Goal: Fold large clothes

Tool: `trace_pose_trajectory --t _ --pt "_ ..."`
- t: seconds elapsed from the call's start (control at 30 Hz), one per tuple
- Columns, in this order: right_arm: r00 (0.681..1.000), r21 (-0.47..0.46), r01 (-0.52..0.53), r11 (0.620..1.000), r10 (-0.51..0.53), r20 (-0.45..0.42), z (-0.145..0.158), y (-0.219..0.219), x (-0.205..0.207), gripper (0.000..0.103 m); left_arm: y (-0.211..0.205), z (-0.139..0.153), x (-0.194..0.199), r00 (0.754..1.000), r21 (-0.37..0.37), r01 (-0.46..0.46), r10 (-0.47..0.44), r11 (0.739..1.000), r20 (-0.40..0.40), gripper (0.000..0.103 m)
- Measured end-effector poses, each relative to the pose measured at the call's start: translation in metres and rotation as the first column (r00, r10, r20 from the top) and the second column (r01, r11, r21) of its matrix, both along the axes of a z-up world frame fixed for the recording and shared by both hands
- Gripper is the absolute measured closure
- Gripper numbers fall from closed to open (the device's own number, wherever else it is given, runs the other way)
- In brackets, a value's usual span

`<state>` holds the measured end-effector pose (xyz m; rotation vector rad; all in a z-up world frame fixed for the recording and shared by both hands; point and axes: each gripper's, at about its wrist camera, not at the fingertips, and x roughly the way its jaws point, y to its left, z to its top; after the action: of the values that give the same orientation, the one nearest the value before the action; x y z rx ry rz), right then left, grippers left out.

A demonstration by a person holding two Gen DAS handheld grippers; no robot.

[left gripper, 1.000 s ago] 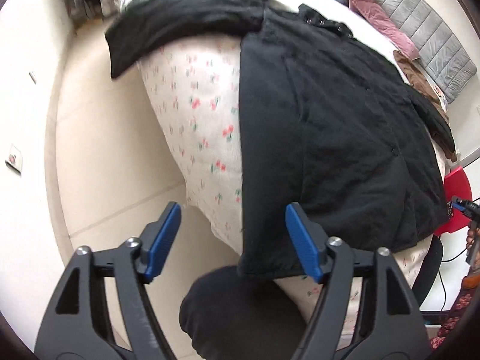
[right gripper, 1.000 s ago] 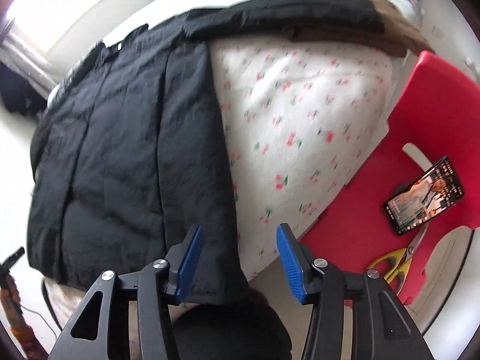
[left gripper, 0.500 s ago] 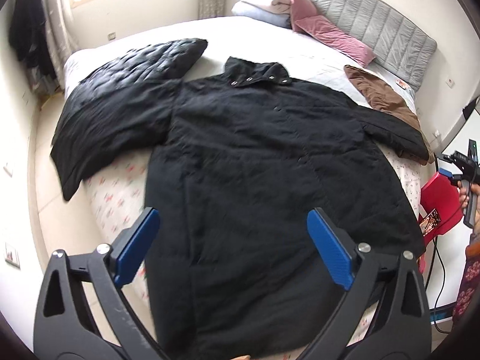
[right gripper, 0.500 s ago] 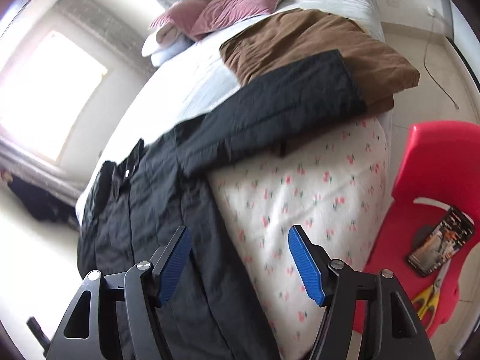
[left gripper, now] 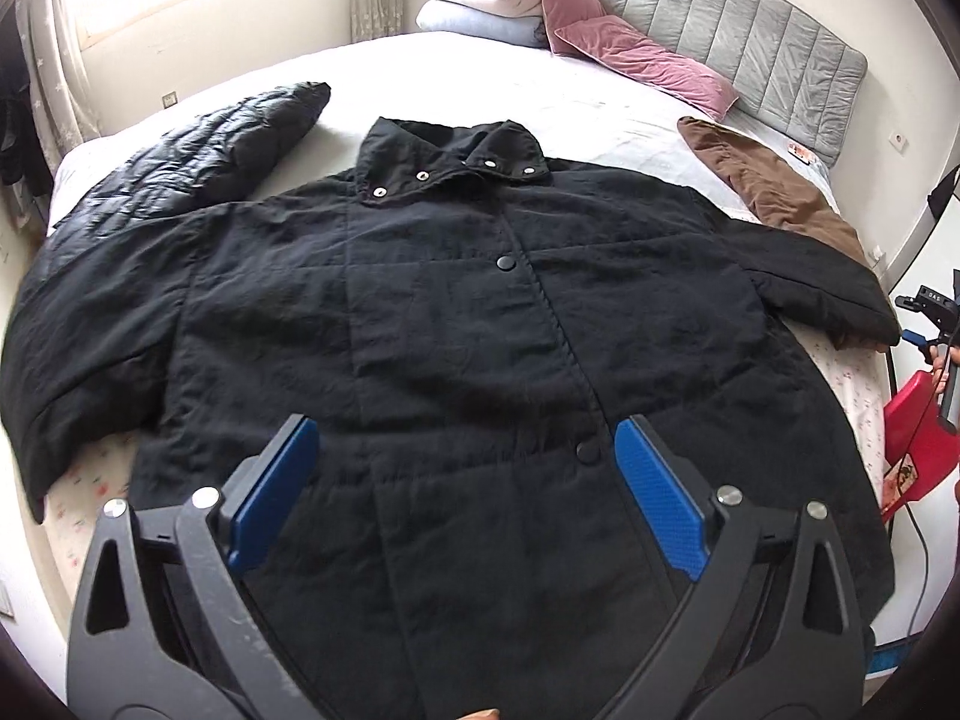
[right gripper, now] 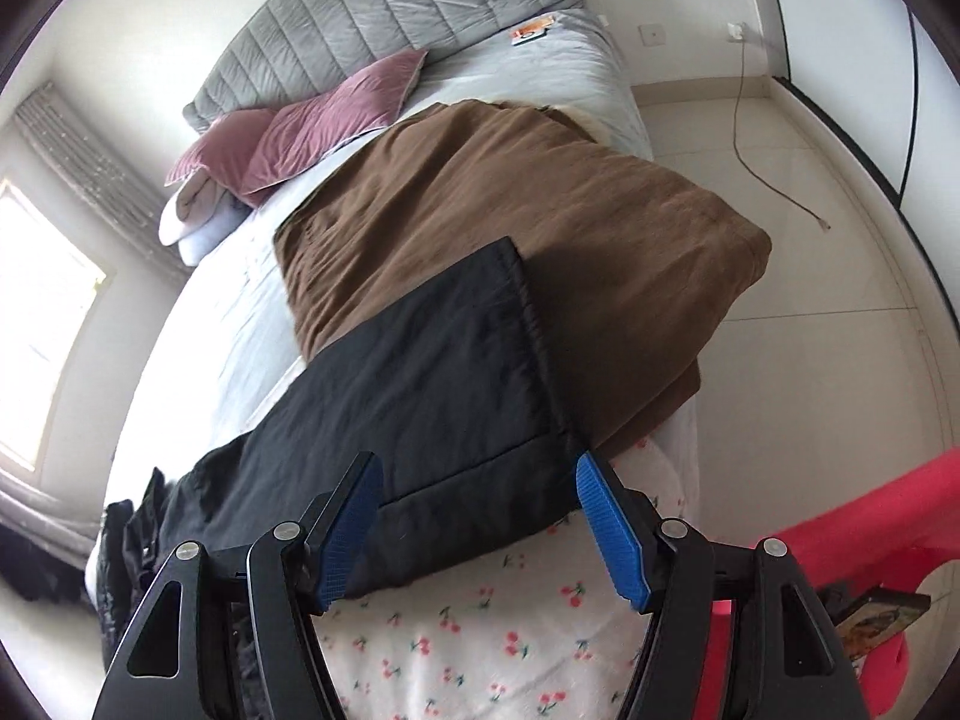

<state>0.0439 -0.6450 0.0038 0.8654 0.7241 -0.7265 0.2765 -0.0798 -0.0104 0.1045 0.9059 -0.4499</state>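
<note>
Looking along the left gripper (left gripper: 465, 489), its blue-padded fingers (left gripper: 273, 495) stand spread wide with nothing between them, having just been opening, and they hover above the lower front of the large black quilted snap-button coat (left gripper: 456, 312). That coat lies face up and flat on the bed (left gripper: 600, 114), collar toward the grey padded headboard (left gripper: 720, 30), both sleeves spread out to the sides, the hem hanging toward the camera. Beside its left sleeve lies a shiny black puffer jacket (left gripper: 198, 150), and a brown garment (left gripper: 774, 192) sits under the far sleeve's end. From the right wrist view, the right gripper (right gripper: 480, 522) hangs just over the cuff end of the coat's black right sleeve (right gripper: 432, 390), which rests across the folded brown garment (right gripper: 540, 228) and the cherry-print sheet (right gripper: 480, 648) at the bed's edge; its fingers (right gripper: 612, 528) are parted and empty, having just been opening too, the sleeve lying below them rather than pinched. A red plastic chair (right gripper: 870, 516) stands near the bed. By my reading the coat is laid out and no fold is made yet, so the step in hand is reaching for the sleeves. Next, the right fingers would need to drop onto the cuff, close on it, and carry the sleeve inward across the chest, the left side likewise.
</note>
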Motion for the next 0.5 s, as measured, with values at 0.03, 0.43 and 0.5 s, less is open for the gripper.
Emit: trace_pose_trajectory --t 0.03,0.43,0.5 --pt "1.000 0.009 0.018 1.000 -0.018 -0.013 -0.008 -0.005 0.001 0.035 -0.002 -0.008 0.005 1.000 -0.014 0.000 0.000 1.000 -0.003 0.004" --pt "0.998 -0.091 -0.059 0.994 0.060 0.002 0.027 0.019 0.013 0.084 0.010 -0.085 0.034 0.995 -0.240 -0.081 0.064 0.967 -0.080 0.004" --pt "0.996 -0.156 -0.090 0.984 0.091 0.001 0.057 0.036 0.024 0.085 0.015 -0.085 0.031 0.996 -0.286 -0.074 0.058 0.955 -0.064 0.004"
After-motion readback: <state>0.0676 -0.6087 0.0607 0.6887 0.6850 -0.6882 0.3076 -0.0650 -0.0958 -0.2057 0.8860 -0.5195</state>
